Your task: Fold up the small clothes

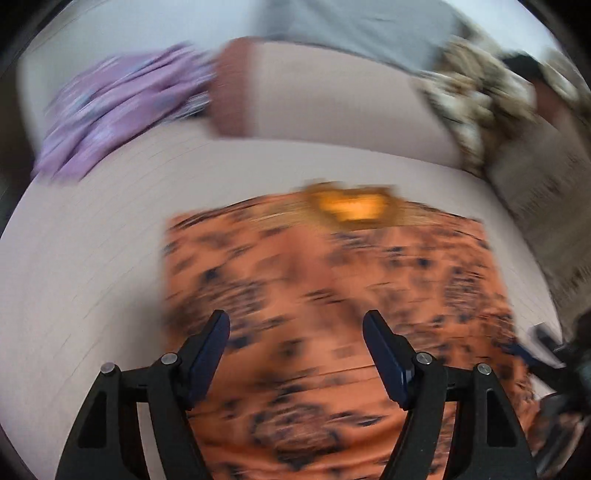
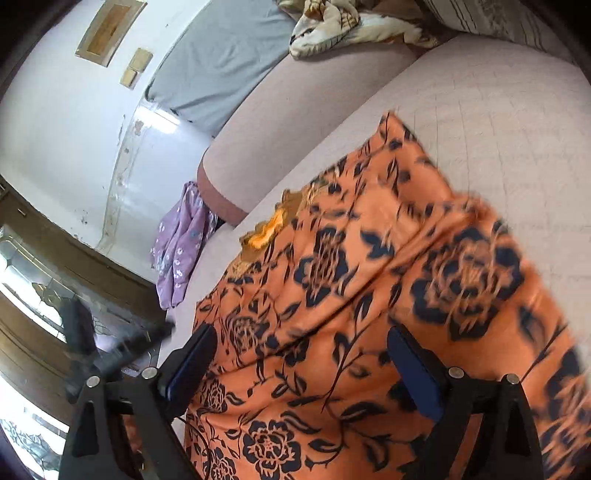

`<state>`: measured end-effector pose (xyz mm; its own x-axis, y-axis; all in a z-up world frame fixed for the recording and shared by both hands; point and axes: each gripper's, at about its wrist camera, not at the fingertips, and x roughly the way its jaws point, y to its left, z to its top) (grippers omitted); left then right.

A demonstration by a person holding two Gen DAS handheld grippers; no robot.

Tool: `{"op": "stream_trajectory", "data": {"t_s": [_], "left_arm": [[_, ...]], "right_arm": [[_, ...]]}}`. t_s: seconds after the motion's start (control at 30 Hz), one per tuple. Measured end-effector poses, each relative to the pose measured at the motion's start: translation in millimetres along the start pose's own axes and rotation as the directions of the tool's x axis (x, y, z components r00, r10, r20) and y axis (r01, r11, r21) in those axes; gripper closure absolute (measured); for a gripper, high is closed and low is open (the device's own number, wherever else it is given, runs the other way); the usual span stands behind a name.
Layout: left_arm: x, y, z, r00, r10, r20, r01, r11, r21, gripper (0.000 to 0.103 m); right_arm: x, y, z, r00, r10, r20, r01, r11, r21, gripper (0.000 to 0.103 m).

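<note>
Two hand-held grippers: both hang over one orange garment, one seen from each wrist view.
Orange garment [image 1: 332, 295]: an orange cloth printed with dark blue-black roses and leaves, spread mostly flat on the pale pink bed [image 1: 92, 258]; a gold-trimmed neckline [image 1: 351, 206] lies at its far edge.
Garment in right wrist view [image 2: 369, 295]: a raised fold runs across the cloth from the far corner toward the near side.
Left hand-held gripper [image 1: 295, 332]: released, jaws spread wide above the middle of the cloth, nothing between the pads; the picture is smeared by motion.
Right hand-held gripper [image 2: 303, 354]: released as well, fingers standing apart over the near part of the cloth; whether the tips touch the fabric I cannot tell.
Other gripper in left view: a dark, blurred shape [image 1: 554, 354] at the garment's right edge, too smeared to read.
Other gripper in right view: a blurred black frame [image 2: 110, 350] left of the cloth, off the bed's edge.
Lilac garment [image 2: 181, 243]: a purple cloth with small pale flowers, bunched at the bed's left side, well apart from the orange one.
Pink bolster [image 2: 277, 122]: a long pink cushion lies across the far side of the bed.
Grey pillow [image 2: 221, 62]: lies behind the bolster against the white wall [image 2: 55, 129].
Patterned blanket [image 2: 332, 26]: cream and brown, crumpled at the far end.
</note>
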<state>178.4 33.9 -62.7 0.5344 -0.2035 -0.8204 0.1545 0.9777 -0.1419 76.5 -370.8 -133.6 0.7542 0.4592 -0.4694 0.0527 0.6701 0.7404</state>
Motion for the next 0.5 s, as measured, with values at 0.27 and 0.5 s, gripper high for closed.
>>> {"op": "stream_trajectory", "data": {"t_s": [0.27, 0.5], "left_arm": [[20, 78, -33, 1.000, 0.012, -0.009, -0.013, 0.988, -0.154, 0.028], [22, 94, -46, 0.999, -0.030, 0.023, 0.034, 0.982, -0.185, 0.028]], "right_arm": [[30, 22, 74, 0.960, -0.279, 0.033, 0.280, 0.942, -0.185, 0.009], [106, 18, 81, 0.833, -0.522, -0.185, 0.414, 0.808, -0.419, 0.079]]}}
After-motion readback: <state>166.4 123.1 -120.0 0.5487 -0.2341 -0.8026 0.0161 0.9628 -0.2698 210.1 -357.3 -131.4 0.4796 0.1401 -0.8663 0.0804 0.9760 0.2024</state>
